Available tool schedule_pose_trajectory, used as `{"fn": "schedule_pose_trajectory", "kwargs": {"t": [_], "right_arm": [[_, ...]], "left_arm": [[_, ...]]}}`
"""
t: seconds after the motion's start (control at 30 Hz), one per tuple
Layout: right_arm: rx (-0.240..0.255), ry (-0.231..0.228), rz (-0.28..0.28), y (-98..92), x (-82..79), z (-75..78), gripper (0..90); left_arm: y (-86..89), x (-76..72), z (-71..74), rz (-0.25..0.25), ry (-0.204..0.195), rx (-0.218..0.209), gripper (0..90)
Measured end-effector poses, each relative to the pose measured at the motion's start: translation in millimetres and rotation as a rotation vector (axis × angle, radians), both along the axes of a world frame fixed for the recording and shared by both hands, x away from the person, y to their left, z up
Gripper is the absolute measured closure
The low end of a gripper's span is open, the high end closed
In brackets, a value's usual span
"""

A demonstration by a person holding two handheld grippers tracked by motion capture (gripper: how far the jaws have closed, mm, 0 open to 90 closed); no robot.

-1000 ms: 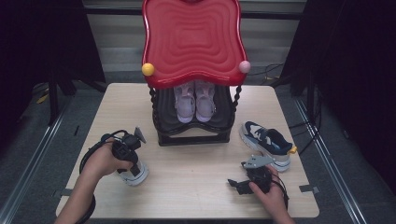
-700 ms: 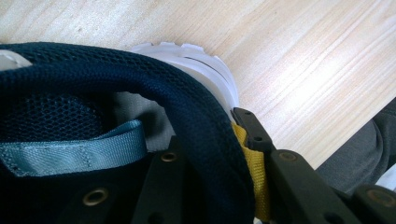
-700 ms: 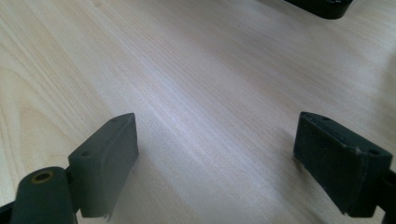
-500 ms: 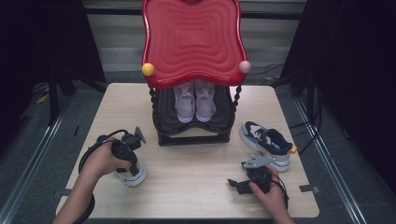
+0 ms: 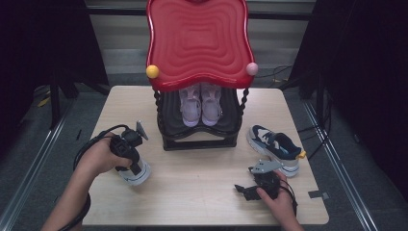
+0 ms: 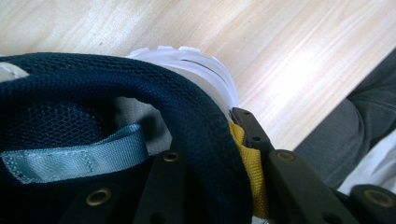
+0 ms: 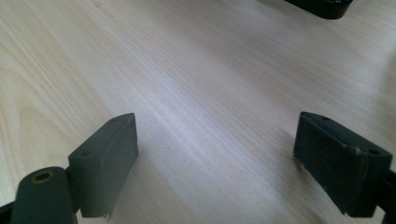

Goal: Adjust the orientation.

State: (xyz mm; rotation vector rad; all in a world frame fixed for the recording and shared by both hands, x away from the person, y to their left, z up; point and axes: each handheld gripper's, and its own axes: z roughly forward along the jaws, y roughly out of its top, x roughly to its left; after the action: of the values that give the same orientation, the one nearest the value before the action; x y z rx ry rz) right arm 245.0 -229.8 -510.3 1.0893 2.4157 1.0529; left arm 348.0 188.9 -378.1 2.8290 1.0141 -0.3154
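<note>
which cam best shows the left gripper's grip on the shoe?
Left gripper view: the jaws pinch the navy shoe's collar at the heel. In the high view the hand covers that shoe. The right gripper view looks at bare table.

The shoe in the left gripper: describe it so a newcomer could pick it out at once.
Start at the red-topped rack at the table's far middle, then come toward the near left corner. There the left gripper is shut on a navy sneaker at its heel collar. Unlike its mate, it lies left of the rack.

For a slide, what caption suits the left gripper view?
Black fingers clamp the navy mesh sneaker's collar above the pale wooden table.
</note>
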Motion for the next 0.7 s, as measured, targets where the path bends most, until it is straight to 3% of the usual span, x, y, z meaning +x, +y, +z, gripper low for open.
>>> {"fn": "schedule_pose_trajectory", "kwargs": {"t": [0.37,0.7], "right_arm": [[0.0,0.0,0.0,0.0,0.0,0.0,13.2],[0.002,-0.002,-0.001,0.1,0.1,0.0,13.2]], "left_arm": [[-8.5,2.6,37.6,-0.05,0.013,-0.011,76.2],[-19.1,2.7,81.4,-0.094,-0.011,-0.031,76.1]]}}
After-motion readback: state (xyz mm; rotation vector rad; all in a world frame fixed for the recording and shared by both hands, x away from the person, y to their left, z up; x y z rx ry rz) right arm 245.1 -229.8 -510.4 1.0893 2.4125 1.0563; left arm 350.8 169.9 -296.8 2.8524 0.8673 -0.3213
